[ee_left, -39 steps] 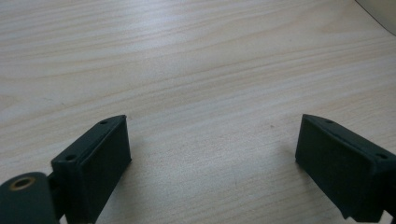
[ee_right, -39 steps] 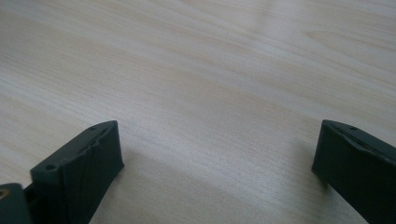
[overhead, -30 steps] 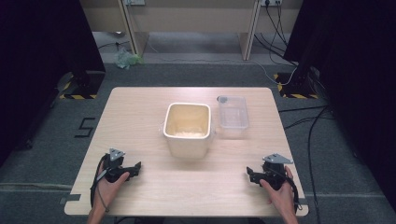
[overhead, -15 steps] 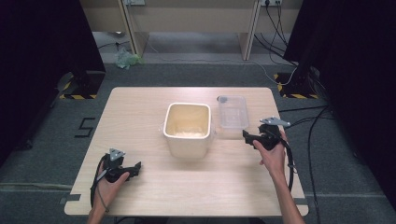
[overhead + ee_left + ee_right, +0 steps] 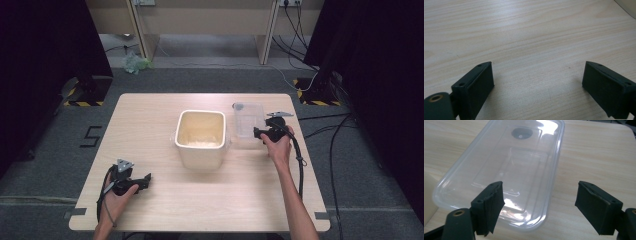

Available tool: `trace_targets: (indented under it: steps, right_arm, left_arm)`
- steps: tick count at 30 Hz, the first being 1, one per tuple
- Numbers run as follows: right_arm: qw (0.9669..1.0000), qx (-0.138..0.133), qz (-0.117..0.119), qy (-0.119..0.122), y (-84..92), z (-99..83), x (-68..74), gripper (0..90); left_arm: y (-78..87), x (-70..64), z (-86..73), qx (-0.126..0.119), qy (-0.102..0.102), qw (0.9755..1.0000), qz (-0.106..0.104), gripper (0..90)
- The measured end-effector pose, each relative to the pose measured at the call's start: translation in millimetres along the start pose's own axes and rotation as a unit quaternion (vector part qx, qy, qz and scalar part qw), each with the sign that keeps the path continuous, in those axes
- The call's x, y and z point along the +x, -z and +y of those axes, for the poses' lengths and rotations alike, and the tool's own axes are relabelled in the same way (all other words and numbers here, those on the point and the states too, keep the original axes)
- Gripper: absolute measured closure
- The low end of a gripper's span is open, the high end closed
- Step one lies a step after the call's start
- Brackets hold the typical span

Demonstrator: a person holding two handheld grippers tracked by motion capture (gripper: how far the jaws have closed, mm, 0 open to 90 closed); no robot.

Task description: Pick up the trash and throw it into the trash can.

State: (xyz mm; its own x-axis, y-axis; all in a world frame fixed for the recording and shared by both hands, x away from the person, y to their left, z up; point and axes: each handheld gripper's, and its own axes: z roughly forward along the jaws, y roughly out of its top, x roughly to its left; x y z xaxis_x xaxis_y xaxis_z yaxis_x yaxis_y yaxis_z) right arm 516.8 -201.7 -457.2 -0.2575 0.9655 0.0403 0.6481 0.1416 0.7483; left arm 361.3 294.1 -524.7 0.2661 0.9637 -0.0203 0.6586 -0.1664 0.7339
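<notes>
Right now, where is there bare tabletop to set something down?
Free: the table's left half, left of the cream bin, and the near strip between both hands. Crowded: right of the bin, where the clear lid and open right gripper sit.

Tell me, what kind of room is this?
Probably a lab recording station: a lone wooden table ringed by black curtains, cables across the carpet, and a floor mark "5".
</notes>
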Motion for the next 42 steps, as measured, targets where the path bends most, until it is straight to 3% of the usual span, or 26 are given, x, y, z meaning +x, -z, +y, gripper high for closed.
trace_targets:
  steps: [3, 6, 8, 16, 21, 24, 29, 36, 42]
  right_arm:
    - [0.9998, -0.004, 0.013, -0.012, 1.9, -4.1, -2.4, 22.8]
    - [0.9998, -0.005, 0.017, -0.003, 10.9, -10.1, -2.6, 23.4]
    - [0.9996, 0.001, 0.016, 0.021, 21.1, -16.6, -0.1, 23.2]
    - [0.9985, -0.003, 0.038, 0.040, 47.0, -41.6, 8.4, 23.2]
    - [0.9956, -0.007, 0.063, 0.070, 78.6, -71.4, 21.9, 23.1]
    - [0.9940, -0.010, 0.075, 0.079, 89.0, -82.0, 25.6, 23.1]
    - [0.9907, -0.015, 0.110, 0.079, 116.4, -112.0, 31.5, 23.2]
    - [0.9867, -0.021, 0.133, 0.090, 134.5, -131.9, 39.9, 23.2]
    - [0.9814, -0.010, 0.154, 0.114, 148.6, -140.7, 50.3, 22.4]
  left_arm:
    - [0.0, 0.0, 0.0, 0.000, 0.000, 1.0000, 0.000, 9.2]
    - [0.0, 0.0, 0.0, 0.000, 0.000, 1.0000, 0.000, 9.2]
    - [0.0, 0.0, 0.0, 0.000, 0.000, 1.0000, 0.000, 9.2]
    - [0.0, 0.0, 0.0, 0.000, 0.000, 1.0000, 0.000, 9.2]
    - [0.0, 0.0, 0.0, 0.000, 0.000, 1.0000, 0.000, 9.2]
    - [0.0, -0.1, 0.0, 0.000, 0.000, 1.0000, 0.000, 9.2]
    - [0.0, -0.1, 0.0, 0.000, 0.000, 1.0000, 0.000, 9.2]
    - [0.1, -0.5, 0.0, 0.000, 0.000, 1.0000, 0.003, 9.2]
    - [1.1, -4.1, -0.9, 0.000, 0.003, 1.0000, 0.005, 9.6]
